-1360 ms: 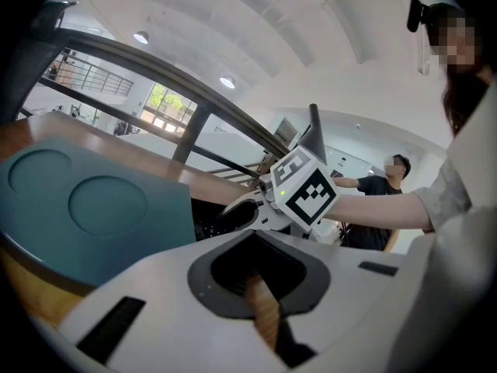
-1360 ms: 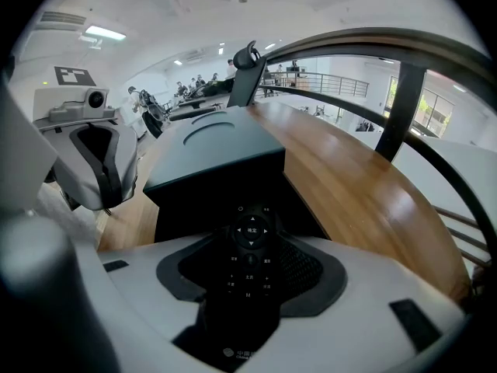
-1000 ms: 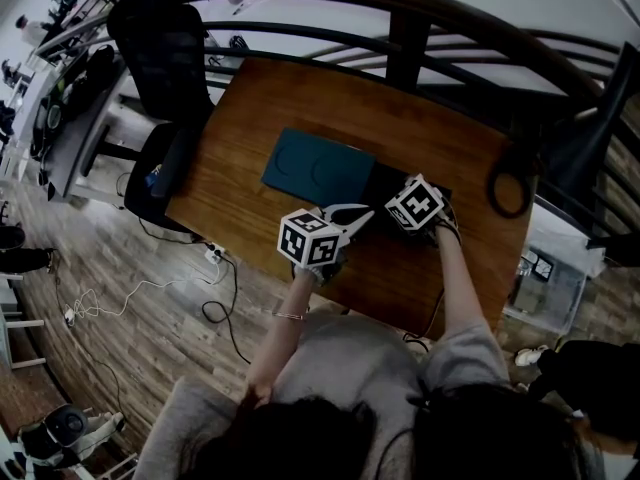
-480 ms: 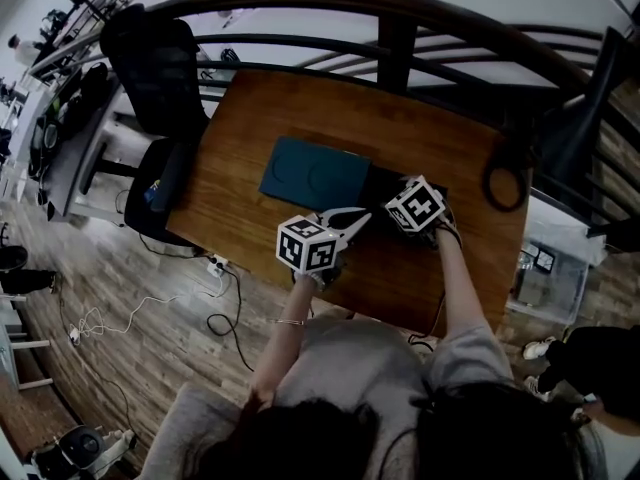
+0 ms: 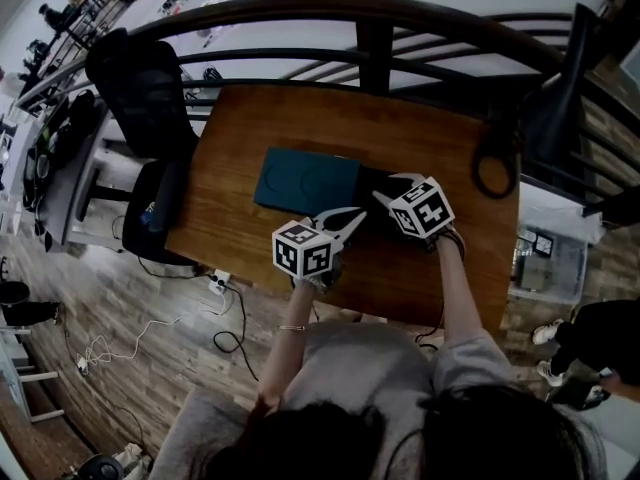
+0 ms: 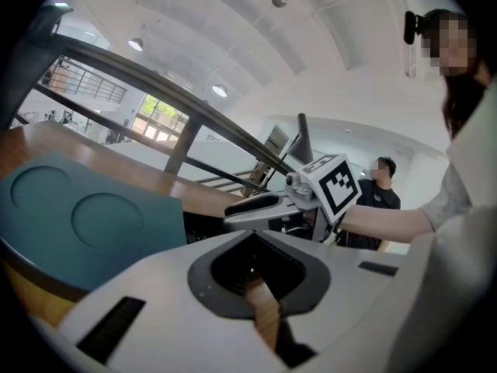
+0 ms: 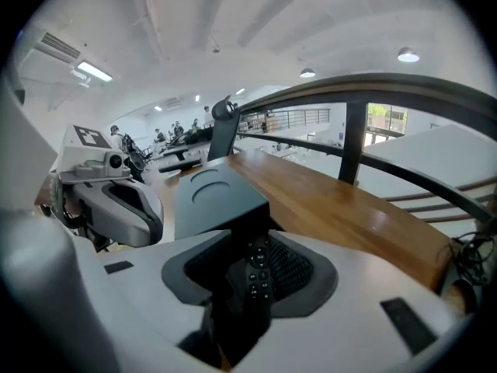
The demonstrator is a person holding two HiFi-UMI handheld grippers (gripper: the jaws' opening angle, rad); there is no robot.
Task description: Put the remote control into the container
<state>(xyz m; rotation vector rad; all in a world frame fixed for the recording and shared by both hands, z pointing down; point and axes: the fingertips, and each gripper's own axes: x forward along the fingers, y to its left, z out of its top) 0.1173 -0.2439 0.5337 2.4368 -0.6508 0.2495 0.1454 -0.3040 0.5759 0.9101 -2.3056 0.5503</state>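
The black remote control (image 7: 257,274) lies lengthwise between the jaws of my right gripper (image 7: 248,241), buttons up, over black mesh (image 7: 293,266). These jaws are closing; I cannot see the pads pressing on it. In the head view the right gripper (image 5: 383,194) reaches over the black container (image 5: 372,180), which sits against a teal lid (image 5: 305,180) on the wooden table (image 5: 300,118). The remote is hidden in that view. My left gripper (image 5: 362,216) hovers just in front of the container, fingertips together, holding nothing.
A coiled black cable (image 5: 495,168) lies at the table's right end. A dark railing (image 5: 380,43) runs behind the table and a black office chair (image 5: 140,78) stands at its left. A person (image 6: 380,185) stands far off in the left gripper view.
The right gripper has shifted a little to the right, away from the teal lid. The left gripper has kept its place beside it.
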